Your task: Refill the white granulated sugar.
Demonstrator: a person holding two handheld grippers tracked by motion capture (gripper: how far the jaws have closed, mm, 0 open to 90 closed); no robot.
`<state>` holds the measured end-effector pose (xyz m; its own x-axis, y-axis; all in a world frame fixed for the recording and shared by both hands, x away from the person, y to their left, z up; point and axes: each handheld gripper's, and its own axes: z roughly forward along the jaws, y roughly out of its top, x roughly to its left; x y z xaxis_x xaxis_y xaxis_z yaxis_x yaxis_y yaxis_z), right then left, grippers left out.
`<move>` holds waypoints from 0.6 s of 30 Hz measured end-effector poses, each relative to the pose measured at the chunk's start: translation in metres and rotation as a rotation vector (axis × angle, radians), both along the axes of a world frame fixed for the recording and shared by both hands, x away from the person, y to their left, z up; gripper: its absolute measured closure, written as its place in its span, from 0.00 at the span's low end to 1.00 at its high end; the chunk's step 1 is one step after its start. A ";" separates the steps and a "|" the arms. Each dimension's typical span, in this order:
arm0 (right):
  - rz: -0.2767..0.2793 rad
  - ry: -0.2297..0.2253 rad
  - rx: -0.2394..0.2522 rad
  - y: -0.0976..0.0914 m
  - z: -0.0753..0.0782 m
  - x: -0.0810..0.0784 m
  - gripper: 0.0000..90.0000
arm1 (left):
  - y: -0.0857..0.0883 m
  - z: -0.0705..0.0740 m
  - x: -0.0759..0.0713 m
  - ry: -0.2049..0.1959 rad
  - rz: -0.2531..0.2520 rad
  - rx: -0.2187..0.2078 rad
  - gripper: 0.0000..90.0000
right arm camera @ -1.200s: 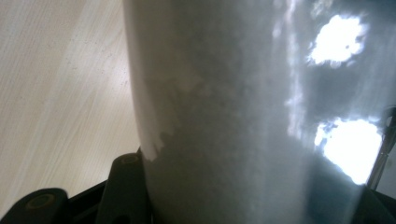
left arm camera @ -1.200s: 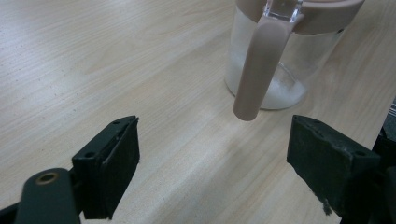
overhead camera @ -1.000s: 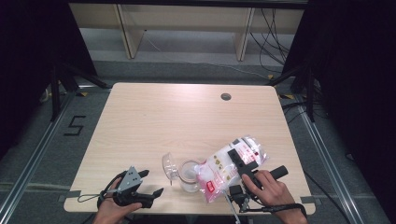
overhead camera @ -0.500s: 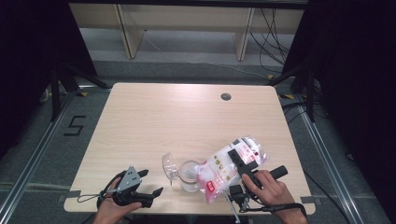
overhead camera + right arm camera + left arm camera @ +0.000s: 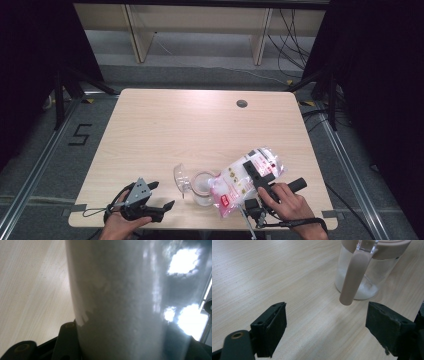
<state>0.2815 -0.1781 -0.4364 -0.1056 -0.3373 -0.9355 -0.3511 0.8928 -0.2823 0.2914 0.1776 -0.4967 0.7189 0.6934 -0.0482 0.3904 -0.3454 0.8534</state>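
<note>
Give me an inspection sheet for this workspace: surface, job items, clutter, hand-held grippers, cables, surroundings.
Surface: light wood table, round grommet hole near the far edge.
Job's things: clear jar with a pinkish rim and handle, white powder at its bottom, hinged lid open; plastic bag of white powder tilted with its lower end over the jar.
Clutter: nothing seen.
Grippers: left hand-held gripper open, jaws apart beside the jar, holding nothing; right hand-held gripper shut on the bag.
Cables: a cable trails from the left gripper; loose cables on the floor beyond the table.
Surroundings: shelving behind, black curtains at the sides, a floor mark "5".
</note>
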 end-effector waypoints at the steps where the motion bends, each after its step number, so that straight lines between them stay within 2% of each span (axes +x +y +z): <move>1: 0.010 -0.012 -0.014 0.001 0.002 0.000 0.59 | 0.000 0.000 0.000 0.003 -0.003 0.003 0.19; 6: 0.000 -0.004 0.005 -0.001 0.001 0.000 0.59 | 0.000 0.000 0.000 0.001 0.000 -0.001 0.19; 7: 0.000 -0.004 0.004 -0.001 0.001 0.000 0.59 | 0.000 0.001 0.000 0.002 -0.007 0.008 0.19; 10: 0.001 -0.009 -0.004 0.000 0.001 0.000 0.59 | 0.000 0.000 0.000 0.001 -0.007 0.001 0.19; 11: 0.017 -0.012 -0.021 0.001 0.002 0.000 0.59 | 0.000 0.000 0.000 0.001 -0.007 0.002 0.19; 12: 0.022 -0.015 -0.021 0.001 0.003 0.000 0.59 | 0.000 0.000 0.000 0.002 -0.008 0.003 0.19; 13: -0.004 -0.003 -0.007 0.001 0.001 -0.002 0.59 | 0.000 0.000 0.000 0.003 -0.007 0.002 0.19; 17: 0.006 -0.012 -0.015 0.002 0.003 -0.002 0.59 | -0.001 0.000 0.000 0.000 -0.003 -0.005 0.19; 18: 0.006 -0.012 -0.015 0.002 0.003 -0.002 0.59 | 0.000 0.001 0.001 -0.011 -0.018 0.017 0.19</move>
